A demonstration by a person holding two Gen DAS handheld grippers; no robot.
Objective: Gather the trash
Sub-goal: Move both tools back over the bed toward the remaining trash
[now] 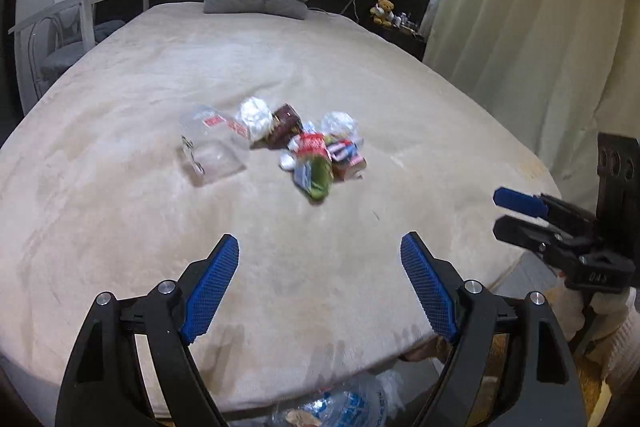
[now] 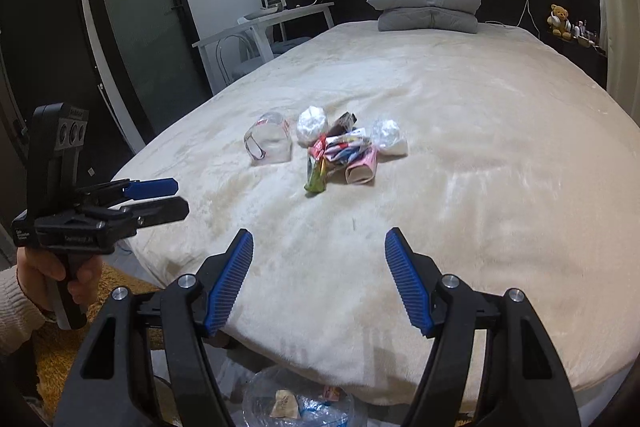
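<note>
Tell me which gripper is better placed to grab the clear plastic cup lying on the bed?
Left, probably. The clear plastic cup lies at the pile's left end, nearer the left gripper. The right gripper faces the wrappers. Both are open, empty and short of the pile.

Lying mid-frame on bed (image 2: 460, 187): two white wads (image 2: 311, 125), one clear cup (image 2: 269, 141), several wrappers (image 2: 340, 151), exact count unclear. Sitting upper frame: two pillows (image 2: 426, 3), one teddy (image 2: 559, 21).
</note>
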